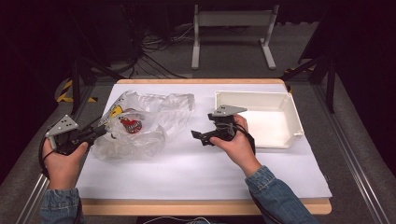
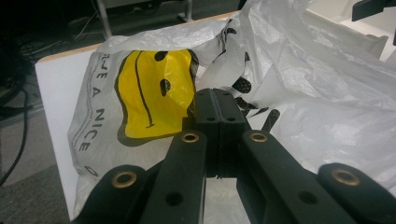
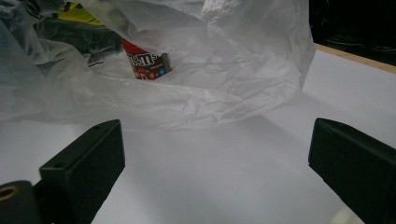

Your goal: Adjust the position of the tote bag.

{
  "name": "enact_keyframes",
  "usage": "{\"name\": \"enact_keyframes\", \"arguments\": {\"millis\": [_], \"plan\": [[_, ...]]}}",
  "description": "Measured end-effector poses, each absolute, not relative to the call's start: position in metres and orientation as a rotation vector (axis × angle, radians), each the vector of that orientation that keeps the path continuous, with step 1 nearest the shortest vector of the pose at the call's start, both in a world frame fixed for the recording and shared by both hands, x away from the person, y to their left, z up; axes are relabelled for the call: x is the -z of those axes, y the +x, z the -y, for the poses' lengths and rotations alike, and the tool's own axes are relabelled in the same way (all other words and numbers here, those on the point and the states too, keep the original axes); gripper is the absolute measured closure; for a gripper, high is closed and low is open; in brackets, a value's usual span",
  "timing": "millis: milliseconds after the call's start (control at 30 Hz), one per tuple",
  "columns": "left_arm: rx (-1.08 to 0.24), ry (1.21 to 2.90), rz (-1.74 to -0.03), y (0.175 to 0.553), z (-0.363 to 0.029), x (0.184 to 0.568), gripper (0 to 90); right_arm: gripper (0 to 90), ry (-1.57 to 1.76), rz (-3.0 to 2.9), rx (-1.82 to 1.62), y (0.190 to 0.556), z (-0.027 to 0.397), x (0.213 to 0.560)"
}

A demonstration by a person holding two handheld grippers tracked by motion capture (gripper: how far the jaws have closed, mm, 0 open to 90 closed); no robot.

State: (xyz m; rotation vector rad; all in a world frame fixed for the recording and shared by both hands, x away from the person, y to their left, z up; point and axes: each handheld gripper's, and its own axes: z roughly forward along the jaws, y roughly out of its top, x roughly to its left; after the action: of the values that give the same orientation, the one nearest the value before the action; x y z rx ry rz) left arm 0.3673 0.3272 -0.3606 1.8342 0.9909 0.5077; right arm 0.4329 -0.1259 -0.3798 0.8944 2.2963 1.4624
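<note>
White paper is covering the worktop (image 1: pixel 196 172), with dark floor and cables lying beyond its far edge. I am holding one gripper in each hand. My left gripper (image 1: pixel 100 131) is sitting at the worktop's left edge, its jaws pressed together on the near left rim of the plastic bag (image 1: pixel 140 123); the left gripper view is showing the closed pads pinching the thin film just beside the bag's yellow smiley print (image 2: pixel 154 93) and its black lettering. My right gripper (image 1: pixel 200 136) is hovering over the middle of the worktop, between the bag and the white tray (image 1: pixel 292 114), pointing left at the bag with its jaws spread wide and nothing between them.

From the high view I am seeing one crumpled bag lying toward the far left corner, one empty tray toward the far right corner, and a red shape showing through the film. The right gripper view is looking into the bag's side and making that shape out as one candy packet (image 3: pixel 145 63) with coloured sweets printed on it, lying inside the bag. The left gripper view is catching the tray's wall behind the bag, top right.
</note>
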Motion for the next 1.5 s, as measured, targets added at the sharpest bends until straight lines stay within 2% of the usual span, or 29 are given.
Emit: {"name": "enact_keyframes", "arguments": {"millis": [600, 1333, 1500], "plan": [[-0.505, 1.832, -1.027, 0.362, -0.334, 0.365, 90.0, 2.9, 1.068, -2.213, -1.423, 0.46, 0.096, 0.39], [-0.509, 1.848, -1.033, 0.355, -0.336, 0.367, 90.0, 2.8, 1.228, -2.248, -1.404, 0.484, 0.064, 0.418], [-0.509, 1.856, -1.024, 0.355, -0.334, 0.366, 90.0, 5.8, 1.175, -2.323, -1.408, 0.482, 0.053, 0.422]]}}
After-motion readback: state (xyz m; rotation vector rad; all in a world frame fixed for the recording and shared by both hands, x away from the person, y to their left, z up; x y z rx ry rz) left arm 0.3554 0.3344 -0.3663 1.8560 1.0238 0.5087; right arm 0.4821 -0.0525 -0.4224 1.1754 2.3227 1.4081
